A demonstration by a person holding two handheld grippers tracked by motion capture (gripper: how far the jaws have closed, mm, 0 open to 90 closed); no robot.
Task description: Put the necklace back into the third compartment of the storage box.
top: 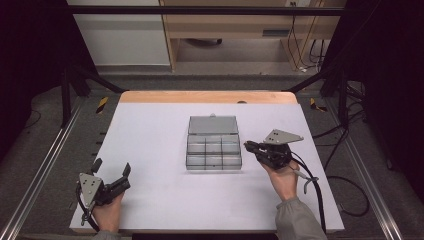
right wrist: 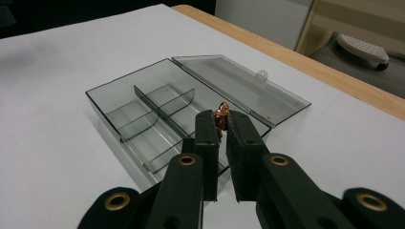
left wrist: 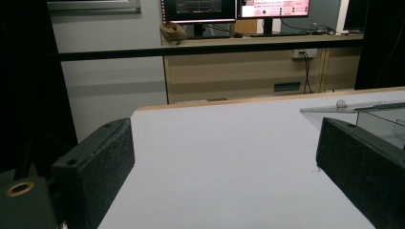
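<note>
Organizer box (top: 213, 152): clear smoky plastic, divided into small compartments, set near the middle of white table (top: 150, 150); all visible compartments bare. Hinged lid (top: 213, 125) thrown fully open, lying flat on the table on the far side of the box, small latch tab at its outer edge.

Right gripper (top: 248, 145): held in right hand (top: 280, 172), just beside the right edge of the box, tips pointed toward it. Jaws nearly closed, clenched on small coppery trinket (right wrist: 220, 114); looks like thin metal wire or chain, exact kind too small to tell. Trinket raised above the near rim of the box in the right gripper view, not yet in any compartment.

Left gripper (top: 111, 169): held in left hand (top: 107, 212) at the near left part of the table, well apart from the box. Jaws spread wide, released, nothing between them; pads (left wrist: 102, 167) dark and foam-faced in the left gripper view, with bare table beyond and a corner of the box lid at right.

Background: wooden desk (left wrist: 248, 67) with monitors (left wrist: 236, 7) past the table's far edge.
</note>
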